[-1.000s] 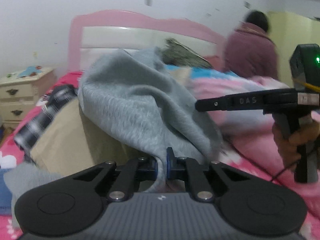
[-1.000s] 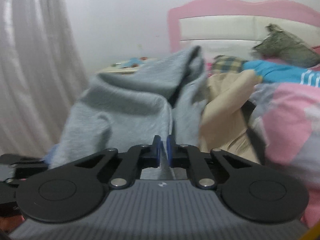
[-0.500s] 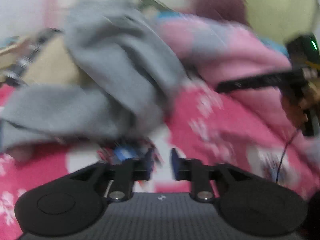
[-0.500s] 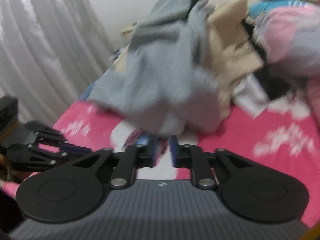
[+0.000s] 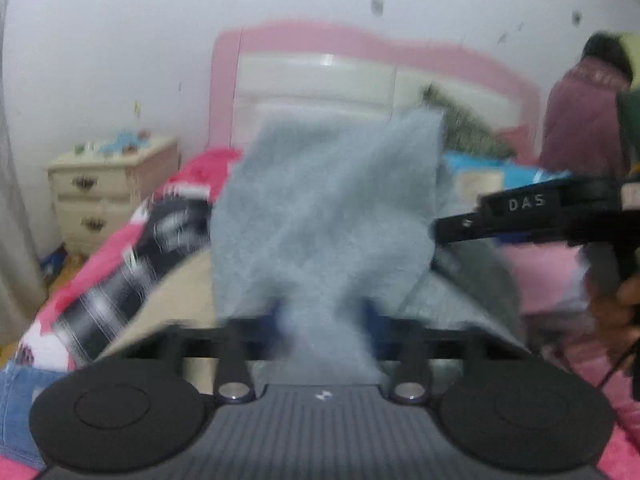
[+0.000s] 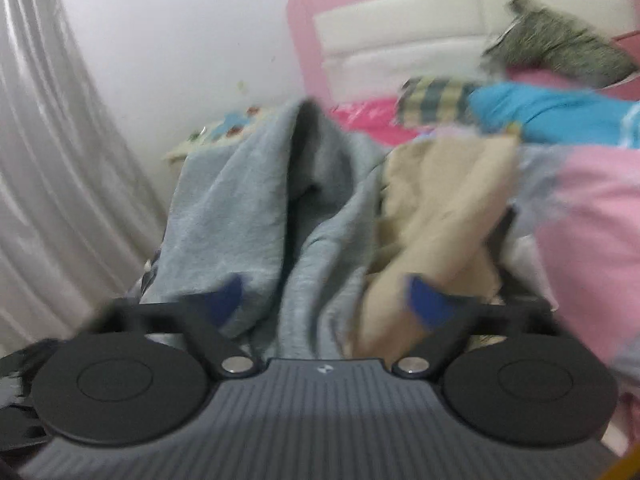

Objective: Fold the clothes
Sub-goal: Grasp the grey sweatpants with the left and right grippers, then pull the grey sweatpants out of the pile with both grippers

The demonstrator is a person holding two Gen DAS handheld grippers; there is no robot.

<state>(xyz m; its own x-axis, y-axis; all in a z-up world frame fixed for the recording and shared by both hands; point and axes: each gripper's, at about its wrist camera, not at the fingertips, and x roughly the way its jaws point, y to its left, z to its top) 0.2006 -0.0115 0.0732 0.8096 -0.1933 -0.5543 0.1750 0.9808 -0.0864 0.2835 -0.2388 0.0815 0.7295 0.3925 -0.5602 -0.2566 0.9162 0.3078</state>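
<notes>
Left view: the left claw [image 5: 325, 316], which let go half a second ago, has closed again and pinches the grey sweater [image 5: 328, 216], lifted over the bed [image 5: 120, 248].

Right view: the right claw [image 6: 326, 300] stands spread, jaws closing, around the sweater [image 6: 248, 208] beside tan clothes [image 6: 436, 208], so the refold grip is only half made.

Ahead of my left gripper [image 5: 326, 320] the sweatshirt [image 5: 328, 216] rose between its fingers, the headboard [image 5: 360, 76] behind it. A nightstand [image 5: 108, 184] stood far left; my right gripper [image 5: 460, 230] reached in from the right. A second garment [image 6: 436, 208] lay right of the sweatshirt, a curtain [image 6: 52, 160] left.
</notes>
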